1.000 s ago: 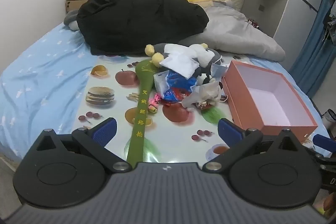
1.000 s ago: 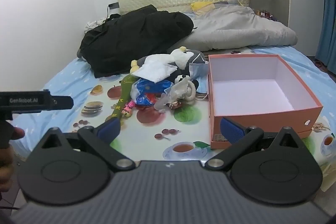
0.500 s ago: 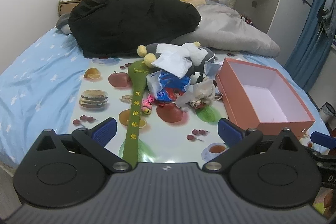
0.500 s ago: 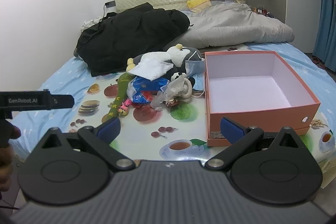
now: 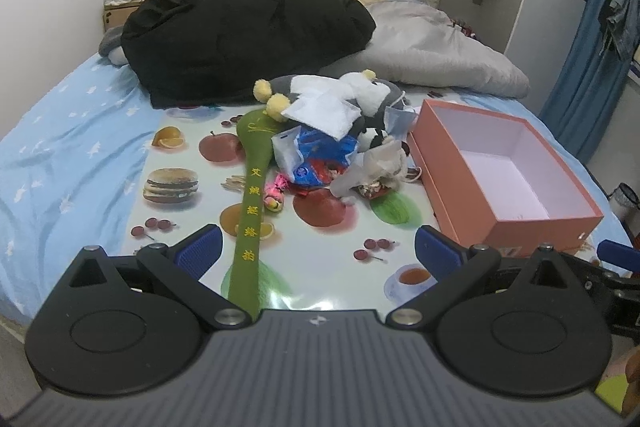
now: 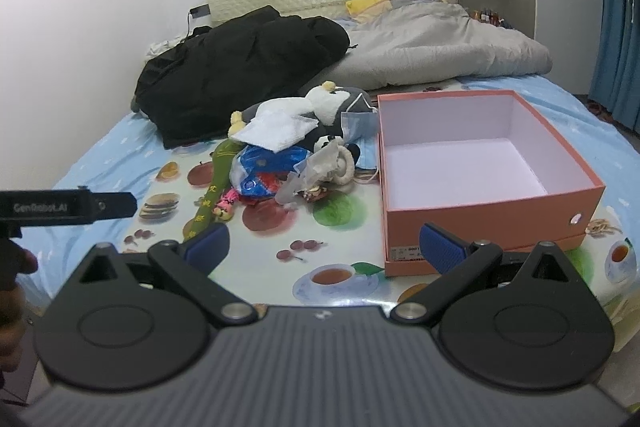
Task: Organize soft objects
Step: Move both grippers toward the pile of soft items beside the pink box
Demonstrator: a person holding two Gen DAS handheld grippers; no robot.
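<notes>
On the bed, a fruit-printed mat (image 5: 180, 227) carries a pile of soft objects (image 5: 336, 131), and beside its right edge sits an open pink box (image 5: 500, 223). Compared with a second ago, both cameras have pulled back and risen a little: the pile and box sit slightly farther off, while nothing on the mat has shifted. The left gripper (image 5: 316, 253) hangs over the near edge of the mat with its blue pads wide apart and nothing between them; the right gripper (image 6: 324, 245) is likewise spread and empty, in front of the box's near corner.

Much of the pile is hard to sort out: a grey plush toy (image 6: 340, 99) lies under a white cloth (image 6: 276, 131), and a small panda (image 6: 324, 145) is half buried by crumpled plastic. The long green pouch (image 5: 252, 211) runs down behind the left gripper's body, its lower end cut off.

Only the right wrist view shows the left gripper from the side with fingers of the person's hand (image 6: 16, 259) beneath it; only the left view shows the blue tip of the right gripper at its right edge.
</notes>
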